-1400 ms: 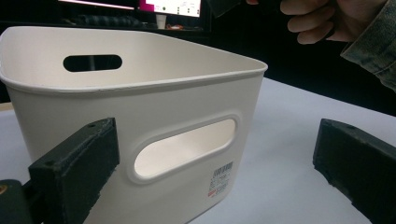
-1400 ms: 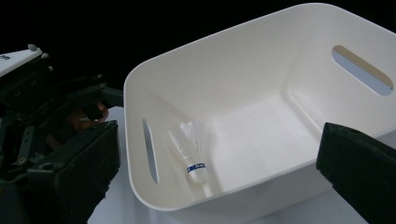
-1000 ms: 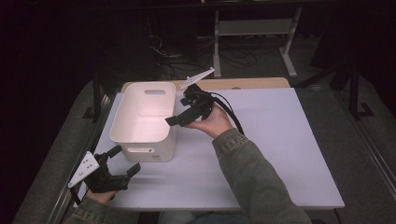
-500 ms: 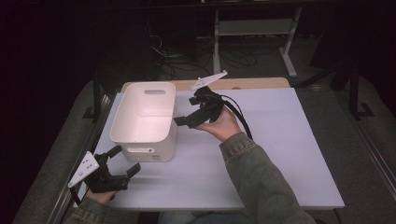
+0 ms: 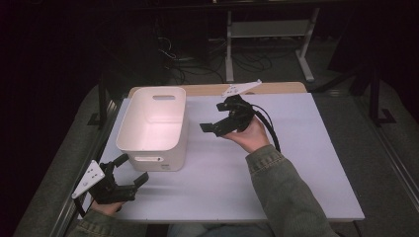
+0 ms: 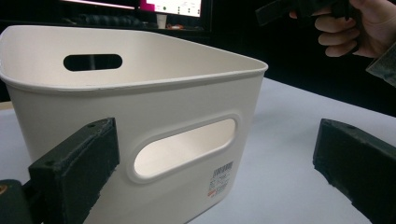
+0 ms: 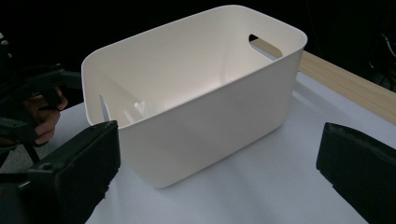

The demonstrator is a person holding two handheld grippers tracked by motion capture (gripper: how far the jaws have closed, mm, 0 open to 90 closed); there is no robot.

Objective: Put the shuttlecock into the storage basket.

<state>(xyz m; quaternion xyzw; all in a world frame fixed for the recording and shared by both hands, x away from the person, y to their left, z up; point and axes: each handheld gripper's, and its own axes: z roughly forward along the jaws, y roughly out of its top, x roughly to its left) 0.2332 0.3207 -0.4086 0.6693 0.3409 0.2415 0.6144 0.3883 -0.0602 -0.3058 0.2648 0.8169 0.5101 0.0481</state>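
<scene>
High view puts the white bin [image 5: 154, 127] left of centre on the table [image 5: 296, 163], empty and upright. At lower left the left gripper [image 5: 129, 174] sits just before the bin's near end, jaws spread and holding nothing. At centre the right gripper [image 5: 213, 127] hangs beside the bin's long wall, jaws likewise released. To grip well, I would close each one squarely over the rim, keeping the bin level.

Both grippers black w/ thick rubbery jaw pads; left gripper [image 5: 129, 174] and right gripper [image 5: 213, 127] each carry a grey 3-cornered plate; black cable off the right (looped); olive-grey jacket sleeves [image 5: 286, 197].
</scene>
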